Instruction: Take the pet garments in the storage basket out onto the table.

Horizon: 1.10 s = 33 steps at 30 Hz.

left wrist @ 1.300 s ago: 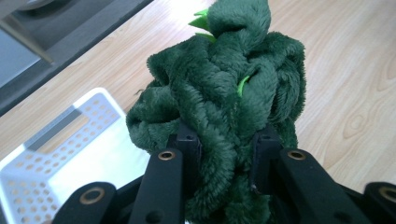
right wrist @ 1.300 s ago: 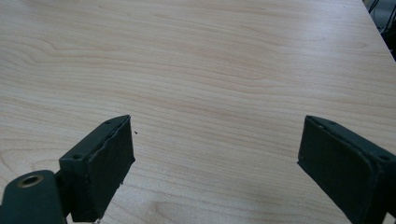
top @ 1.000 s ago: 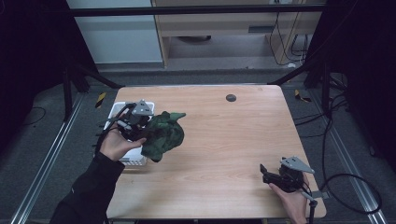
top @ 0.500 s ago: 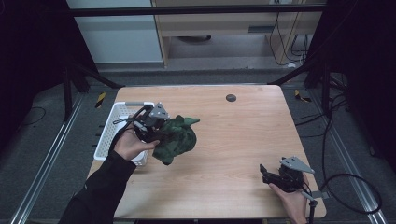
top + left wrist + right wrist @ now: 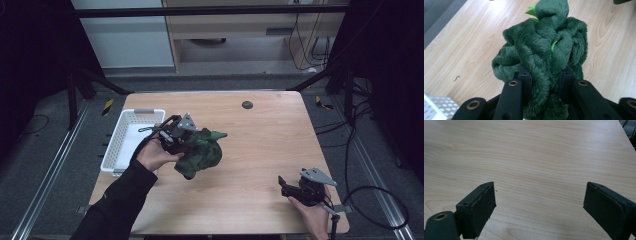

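Spanning the frame, pale wooden table (image 5: 260, 150) on grey floor (image 5: 45, 150).

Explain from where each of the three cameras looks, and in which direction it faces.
High view: fixed above the person's side, facing forward and down on the wooden table; both forearms, the left gripper and the right gripper show.
Left gripper view: rides on the left gripper, looking along its fingers, shut on the dark green plush toy.
Right gripper view: rides on the right gripper, looking over bare wood between its open fingers.
Shared: the high view and the left gripper view both show the toy and the white perforated plastic basket.
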Each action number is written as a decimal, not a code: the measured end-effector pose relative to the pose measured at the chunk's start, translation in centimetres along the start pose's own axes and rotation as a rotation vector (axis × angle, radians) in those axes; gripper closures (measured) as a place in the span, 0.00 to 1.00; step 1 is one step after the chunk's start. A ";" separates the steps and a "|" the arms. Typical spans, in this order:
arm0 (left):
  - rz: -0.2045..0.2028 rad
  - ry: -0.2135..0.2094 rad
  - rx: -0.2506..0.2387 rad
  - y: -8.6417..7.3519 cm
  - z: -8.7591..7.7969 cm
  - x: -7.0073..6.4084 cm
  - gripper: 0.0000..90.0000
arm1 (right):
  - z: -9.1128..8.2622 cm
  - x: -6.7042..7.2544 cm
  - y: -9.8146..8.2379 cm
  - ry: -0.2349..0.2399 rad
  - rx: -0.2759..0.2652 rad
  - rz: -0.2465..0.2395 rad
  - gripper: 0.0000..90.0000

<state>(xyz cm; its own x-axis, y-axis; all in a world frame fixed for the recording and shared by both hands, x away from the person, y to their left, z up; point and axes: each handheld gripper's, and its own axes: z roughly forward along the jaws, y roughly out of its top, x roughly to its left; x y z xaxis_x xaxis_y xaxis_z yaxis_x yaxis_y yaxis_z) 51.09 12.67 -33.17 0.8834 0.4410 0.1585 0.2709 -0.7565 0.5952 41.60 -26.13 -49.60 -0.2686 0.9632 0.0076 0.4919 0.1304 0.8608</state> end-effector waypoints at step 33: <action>0.116 -0.105 0.077 1.6 6.0 -2.1 0.78 | -0.1 0.0 0.0 0.003 -0.004 0.005 0.12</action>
<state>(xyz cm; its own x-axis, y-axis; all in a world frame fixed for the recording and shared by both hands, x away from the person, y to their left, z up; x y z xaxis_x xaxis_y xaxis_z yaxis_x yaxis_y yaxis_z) 51.93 7.58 -37.25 0.9444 0.2988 0.1373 0.1897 -0.8361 0.5147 41.57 -26.16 -49.54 -0.2683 0.9632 0.0136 0.4901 0.1243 0.8627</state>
